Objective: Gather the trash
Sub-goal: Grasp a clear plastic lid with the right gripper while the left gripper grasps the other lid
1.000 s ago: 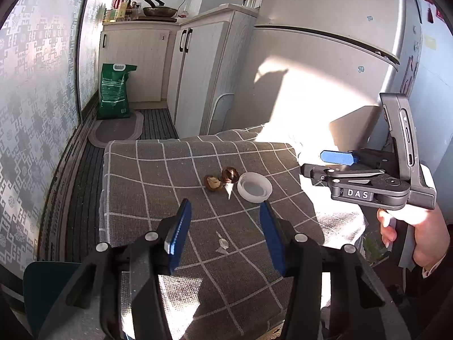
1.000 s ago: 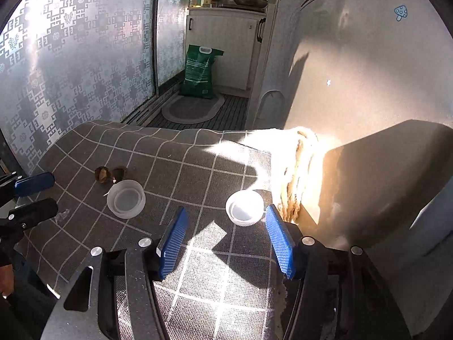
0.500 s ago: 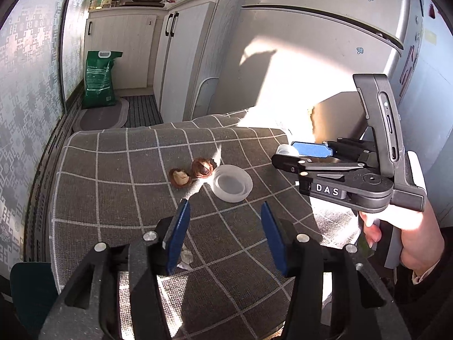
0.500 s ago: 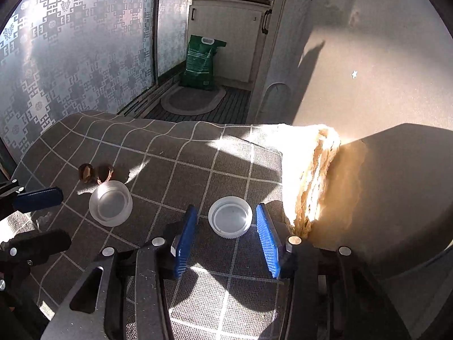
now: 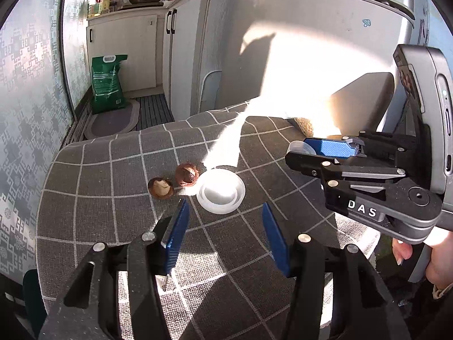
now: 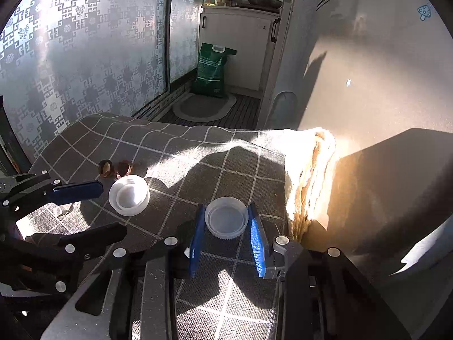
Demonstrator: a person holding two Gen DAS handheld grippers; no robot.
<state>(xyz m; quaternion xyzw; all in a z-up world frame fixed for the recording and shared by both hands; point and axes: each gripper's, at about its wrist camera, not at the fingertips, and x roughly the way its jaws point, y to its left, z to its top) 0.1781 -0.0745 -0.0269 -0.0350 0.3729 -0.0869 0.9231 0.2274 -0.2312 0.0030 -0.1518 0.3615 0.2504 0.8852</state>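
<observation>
The right hand-held gripper (image 6: pixel 227 221) has just been closing around the white lid (image 6: pixel 226 216) near the table's (image 6: pixel 175 153) right edge and now pinches it; lifting seems next. The left hand-held gripper (image 5: pixel 223 228) stays spread.

In the left wrist view the right tool (image 5: pixel 300 153) covers most of the far white lid (image 5: pixel 296 148); only its rim shows near the surface's (image 5: pixel 93 187) right edge. Glare washes out the near lid's (image 5: pixel 220 191) far rim. The person's hand (image 5: pixel 436 257) is cut off by the picture's right edge. The bottle labels on the far counter (image 6: pixel 240 10) are too small to read.
</observation>
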